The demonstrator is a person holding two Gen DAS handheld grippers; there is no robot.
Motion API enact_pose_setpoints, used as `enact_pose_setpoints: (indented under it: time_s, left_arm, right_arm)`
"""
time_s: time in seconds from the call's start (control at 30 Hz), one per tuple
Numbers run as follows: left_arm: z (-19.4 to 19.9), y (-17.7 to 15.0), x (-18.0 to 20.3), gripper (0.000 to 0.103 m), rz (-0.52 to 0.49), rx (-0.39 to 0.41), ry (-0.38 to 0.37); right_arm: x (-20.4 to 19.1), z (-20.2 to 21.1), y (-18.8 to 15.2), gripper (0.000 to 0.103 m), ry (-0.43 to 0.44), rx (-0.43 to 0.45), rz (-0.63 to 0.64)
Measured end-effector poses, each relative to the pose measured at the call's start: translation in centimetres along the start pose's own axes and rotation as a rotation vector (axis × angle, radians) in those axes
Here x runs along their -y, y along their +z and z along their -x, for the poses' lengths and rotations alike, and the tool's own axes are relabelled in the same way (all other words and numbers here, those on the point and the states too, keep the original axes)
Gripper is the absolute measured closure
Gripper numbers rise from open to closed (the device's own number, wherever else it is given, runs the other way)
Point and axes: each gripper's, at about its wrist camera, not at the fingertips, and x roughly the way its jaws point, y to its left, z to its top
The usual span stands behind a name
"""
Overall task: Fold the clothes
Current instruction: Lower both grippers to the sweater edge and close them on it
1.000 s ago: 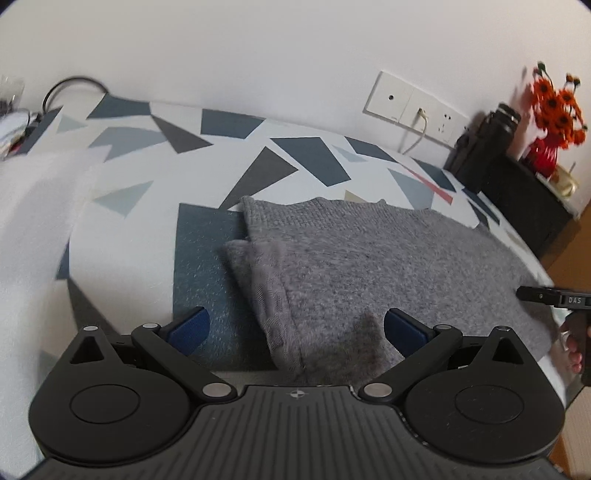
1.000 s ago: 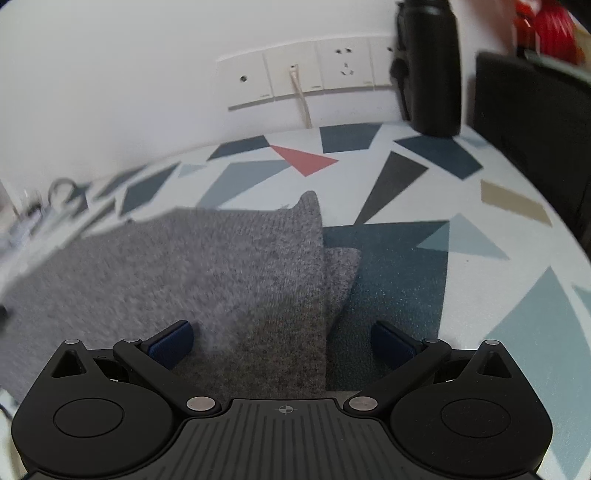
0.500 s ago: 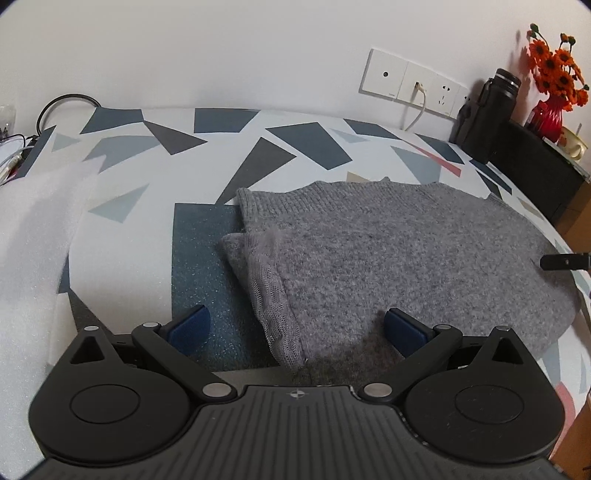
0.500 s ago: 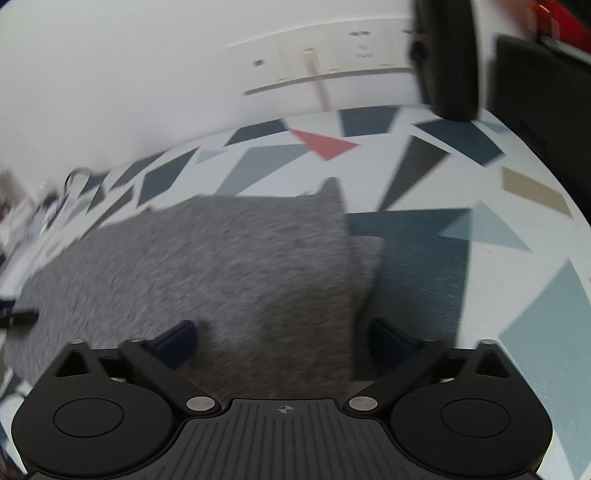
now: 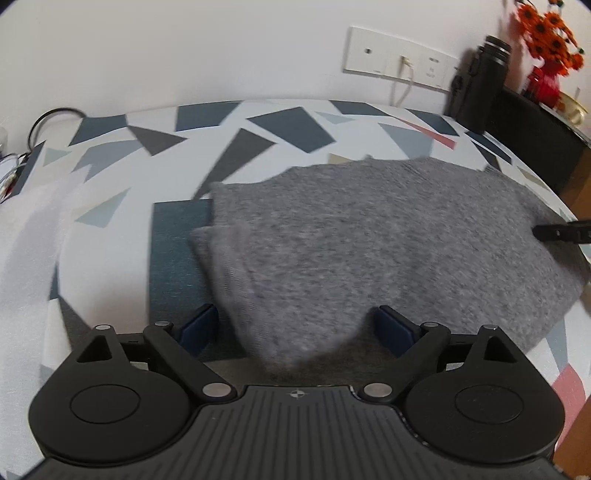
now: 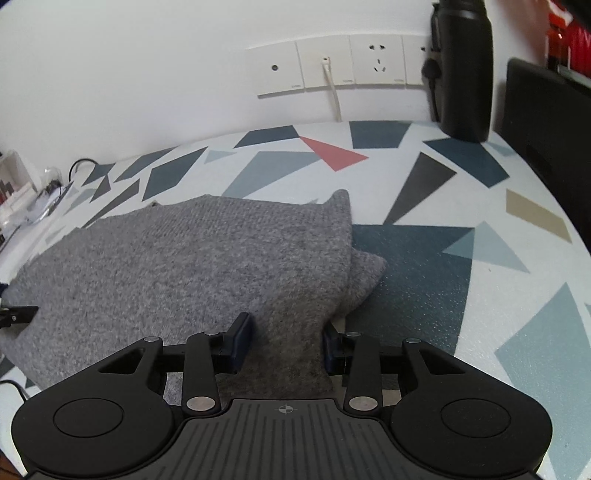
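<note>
The right hand-held gripper (image 6: 286,341) has its blue pads drawn in on a narrow tongue of the grey knitted sweater (image 6: 192,266), pinching the near right edge between them. The left hand-held gripper (image 5: 295,326) stands with its pads wide apart, the near left edge of the sweater (image 5: 369,251) lying between them without touching either pad; this view is blurred by motion.

The sweater is a coarse, mid-grey knit, folded into a broad flat slab on the tabletop (image 6: 517,295), which is covered in a white cloth printed with blue, grey, red and tan triangles. Along its right side a lower layer sticks out from under the top layer as a rounded flap; the left view shows the same kind of doubled edge on the left side, over a dark teal patch of the print.

The right view alone shows the wall sockets (image 6: 332,62) sharply, with a white cable (image 6: 334,96) plugged in, a black bottle (image 6: 463,70) at the far right, and clutter at the far left edge. The left view alone shows orange flowers (image 5: 550,29) in a red vase beside a black cabinet (image 5: 535,140), and the tip of the right hand-held gripper at the sweater's right edge.
</note>
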Motion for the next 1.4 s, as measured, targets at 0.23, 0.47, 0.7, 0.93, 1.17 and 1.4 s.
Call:
enact_pose_setpoints:
  time_s: [0.23,0.47,0.7,0.93,1.17,1.4]
  left_arm:
    - [-0.2,0.5,0.9,0.013,-0.02,-0.03,-0.016]
    - [0.8,1.0,-1.5,0.031,0.047,-0.035,-0.018]
    - [0.6,1.2,-3.5,0.022,0.155,-0.043,-0.085]
    - [0.9,1.1,-3.2,0.016,0.122,-0.1,-0.026]
    - [0.9,0.5,-1.9,0.019,0.031,-0.093,-0.019]
    - [0.1,1.0,0.4,0.02,-0.008,-0.102,-0.021]
  right_arm:
    - [-0.7,0.0,-0.1,0.069,-0.002,0.006,0.042]
    - [0.6,-0.1,-0.4,0.069,0.048,0.019,0.011]
    - [1.0,-0.1,-0.6,0.068,0.069,0.03,-0.001]
    - [2.1,0.4,-0.1,0.059,0.055,0.002,-0.052]
    - [1.3,0.2,-0.6,0.075,0.07,0.021,0.003]
    - [0.8,0.1,-0.8,0.076,0.069,0.031,0.0]
